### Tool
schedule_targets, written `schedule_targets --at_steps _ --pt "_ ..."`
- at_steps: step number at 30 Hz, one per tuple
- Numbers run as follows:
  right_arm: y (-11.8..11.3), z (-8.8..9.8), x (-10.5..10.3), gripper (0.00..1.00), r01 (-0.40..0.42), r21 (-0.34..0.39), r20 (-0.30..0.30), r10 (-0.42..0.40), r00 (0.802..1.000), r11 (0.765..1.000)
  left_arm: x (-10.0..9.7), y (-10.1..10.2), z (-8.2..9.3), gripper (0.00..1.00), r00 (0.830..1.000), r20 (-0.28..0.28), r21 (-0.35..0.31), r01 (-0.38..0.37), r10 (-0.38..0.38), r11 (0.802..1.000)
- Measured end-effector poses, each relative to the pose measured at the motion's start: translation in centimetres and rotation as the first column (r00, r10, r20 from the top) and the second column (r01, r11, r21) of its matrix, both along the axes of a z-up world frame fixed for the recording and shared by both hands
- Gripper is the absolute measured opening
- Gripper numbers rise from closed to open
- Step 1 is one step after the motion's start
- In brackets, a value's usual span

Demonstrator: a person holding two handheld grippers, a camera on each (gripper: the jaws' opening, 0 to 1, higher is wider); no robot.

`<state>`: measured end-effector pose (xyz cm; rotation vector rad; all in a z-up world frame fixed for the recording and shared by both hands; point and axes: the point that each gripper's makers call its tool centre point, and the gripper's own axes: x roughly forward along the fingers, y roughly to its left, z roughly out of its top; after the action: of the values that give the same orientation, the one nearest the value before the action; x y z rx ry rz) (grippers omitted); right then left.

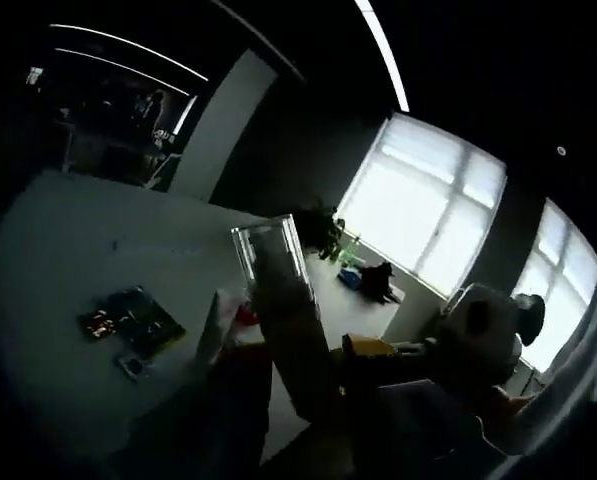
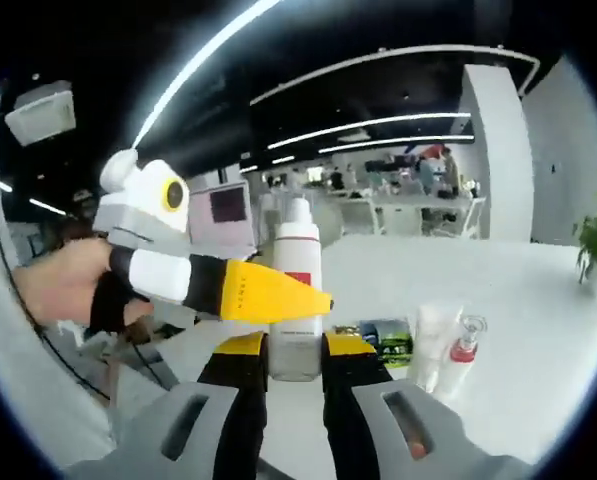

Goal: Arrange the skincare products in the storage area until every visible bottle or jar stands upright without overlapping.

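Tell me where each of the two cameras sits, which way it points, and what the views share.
Left gripper view: rides on the left gripper, tilted, facing bright windows over the white table; a bottle stands close ahead; own jaws too dark to read.
Right gripper view: rides on the right gripper, looking along its jaws, which clamp the bottle; the left gripper and a hand enter from the left.
Shared: the bottle and the table.

Pump bottle (image 2: 296,300) stands on desk (image 2: 538,300); tube (image 2: 433,340) & small bottle (image 2: 465,345) just right of it, flat packet (image 2: 386,335) btwn them.
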<state>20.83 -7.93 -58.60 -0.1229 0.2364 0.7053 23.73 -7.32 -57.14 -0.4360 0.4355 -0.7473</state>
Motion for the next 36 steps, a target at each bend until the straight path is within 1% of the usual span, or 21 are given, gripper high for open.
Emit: schedule_targets --at_steps 1,3,7,10,11,12,13,15,16,17,19,21,23,24,26,27,28,30,31,33,36 --pt "-0.1 -0.1 0.0 0.20 0.007 -0.023 0.011 -0.007 1.000 1.000 -0.1 0.0 -0.2 0.23 1.000 0.004 -0.005 0.003 -0.003 1.000" --pt "0.0 -0.3 -0.2 0.20 0.005 -0.037 0.017 -0.005 1.000 0.999 -0.5 -0.2 -0.4 0.21 0.999 -0.045 -0.064 -0.002 0.000 0.998" --pt "-0.3 -0.6 -0.2 0.20 -0.005 -0.050 0.012 0.005 1.000 0.999 -0.7 -0.2 -0.6 0.20 0.999 -0.054 -0.068 -0.003 -0.001 0.998" --pt "-0.2 -0.6 -0.2 0.21 -0.011 -0.051 0.013 0.012 1.000 0.999 -0.8 -0.2 -0.5 0.19 0.999 -0.047 -0.061 0.002 -0.005 0.998" --pt "-0.1 -0.6 -0.2 0.21 -0.021 -0.048 0.014 0.021 1.000 0.999 -0.9 -0.2 -0.4 0.19 0.999 -0.042 -0.059 0.004 -0.007 0.998" --pt "0.2 -0.8 -0.4 0.21 -0.060 -0.051 0.000 0.060 0.998 0.997 -1.0 -0.2 -0.4 0.19 0.999 -0.041 -0.056 0.009 -0.011 0.998" --pt "0.3 -0.8 -0.5 0.22 -0.076 -0.046 -0.010 0.076 0.997 0.996 -1.1 -0.1 -0.4 0.19 0.999 -0.026 -0.039 0.018 -0.020 0.999" --pt "0.4 -0.4 -0.7 0.23 -0.104 -0.034 -0.009 0.104 0.995 0.994 -1.3 -0.1 0.0 0.18 1.000 -0.015 -0.046 0.022 -0.023 0.999" --pt "0.5 -0.1 -0.9 0.23 -0.134 -0.017 -0.026 0.133 0.991 0.991 -1.3 0.0 0.2 0.18 0.999 -0.007 -0.047 0.035 -0.035 0.998" --pt "0.3 0.4 -0.7 0.25 -0.130 0.002 -0.016 0.130 0.991 0.992 -1.3 0.2 0.6 0.18 0.999 0.008 -0.047 0.036 -0.035 0.998" --pt "0.4 1.3 -0.6 0.30 -0.180 0.045 -0.026 0.182 0.983 0.983 -1.3 0.5 1.2 0.18 0.999 0.031 -0.045 0.046 -0.044 0.998" --pt "-0.3 2.1 0.0 0.33 -0.181 0.068 -0.024 0.183 0.983 0.981 -1.2 0.8 2.1 0.18 0.997 0.061 -0.049 0.053 -0.050 0.997" --pt "-0.6 2.6 0.4 0.37 -0.215 0.062 -0.019 0.217 0.976 0.975 -1.1 1.2 2.9 0.18 0.993 0.100 -0.042 0.069 -0.065 0.997" --pt "-0.8 2.8 0.6 0.38 -0.219 0.058 -0.021 0.220 0.975 0.974 -1.1 1.5 3.2 0.18 0.993 0.105 -0.041 0.063 -0.059 0.997" --pt "-1.6 3.3 1.2 0.32 -0.214 0.035 -0.026 0.215 0.976 0.976 -0.5 2.5 3.7 0.18 0.990 0.131 -0.037 0.060 -0.055 0.997" --pt "-1.8 3.4 1.2 0.31 -0.240 0.032 -0.049 0.242 0.969 0.970 -0.4 2.9 3.9 0.18 0.988 0.143 -0.038 0.061 -0.055 0.997" --pt "-1.9 3.8 1.5 0.31 -0.233 0.035 -0.042 0.234 0.971 0.972 -0.4 3.3 4.2 0.18 0.986 0.157 -0.040 0.062 -0.055 0.997" --pt "-2.0 4.6 1.5 0.36 -0.246 0.035 -0.047 0.247 0.968 0.969 -0.6 3.7 4.6 0.18 0.983 0.173 -0.045 0.067 -0.058 0.997" --pt "-1.8 5.1 1.5 0.37 -0.249 0.053 -0.043 0.252 0.967 0.967 -0.9 3.7 4.7 0.18 0.982 0.178 -0.046 0.067 -0.058 0.997" --pt "-1.7 5.8 1.6 0.36 -0.245 0.086 -0.043 0.250 0.967 0.966 -1.2 4.0 4.7 0.18 0.982 0.185 -0.044 0.057 -0.048 0.997" --pt "-0.9 6.5 1.0 0.36 -0.263 0.092 -0.032 0.267 0.963 0.960 -1.8 4.4 4.1 0.18 0.982 0.182 -0.039 0.055 -0.047 0.998"
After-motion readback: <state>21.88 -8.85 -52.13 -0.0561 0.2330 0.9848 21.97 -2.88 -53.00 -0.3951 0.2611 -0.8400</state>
